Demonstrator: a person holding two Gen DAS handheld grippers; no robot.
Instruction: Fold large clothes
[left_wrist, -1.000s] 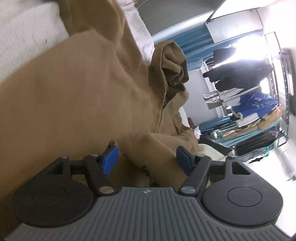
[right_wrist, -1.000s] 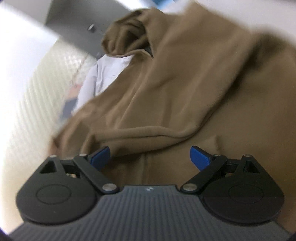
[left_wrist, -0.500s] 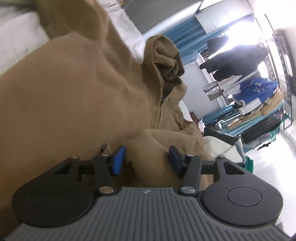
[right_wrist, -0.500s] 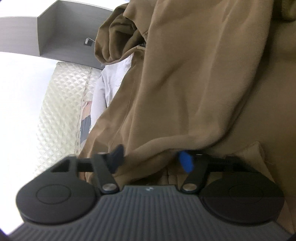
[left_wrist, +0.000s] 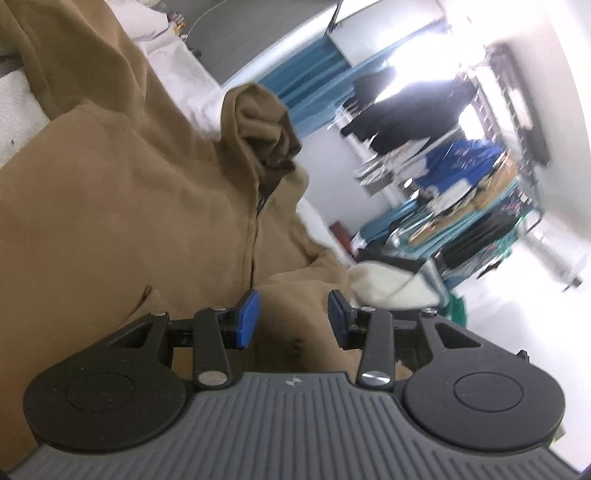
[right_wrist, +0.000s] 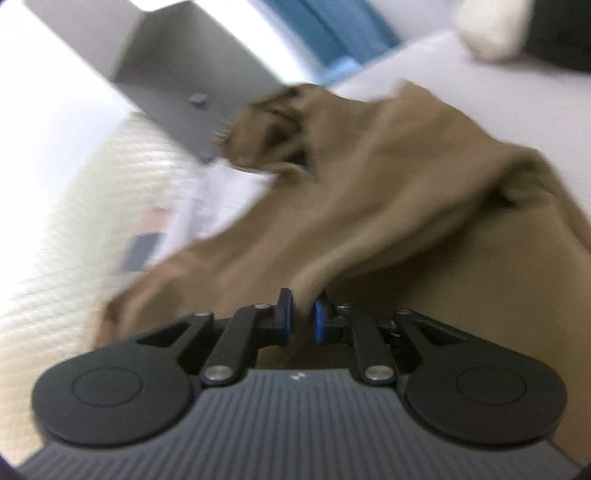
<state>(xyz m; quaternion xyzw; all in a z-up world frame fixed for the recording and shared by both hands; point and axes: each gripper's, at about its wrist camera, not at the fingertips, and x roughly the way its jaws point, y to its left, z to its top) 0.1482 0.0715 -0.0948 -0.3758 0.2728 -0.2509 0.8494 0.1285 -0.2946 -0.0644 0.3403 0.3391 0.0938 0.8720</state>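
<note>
two grippers | left gripper (left_wrist: 292, 316) fingers apart over hoodie (left_wrist: 129, 206) | right gripper (right_wrist: 302, 316) fingers pinching hoodie fold

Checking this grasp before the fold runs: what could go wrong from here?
1. The right gripper pinches only a thin ridge of the brown hoodie; it may slip when pulled.
2. The left gripper is open with fabric between its fingers, unclamped; that side could drag or bunch.
3. The hood is crumpled and may fold in unevenly.
</note>
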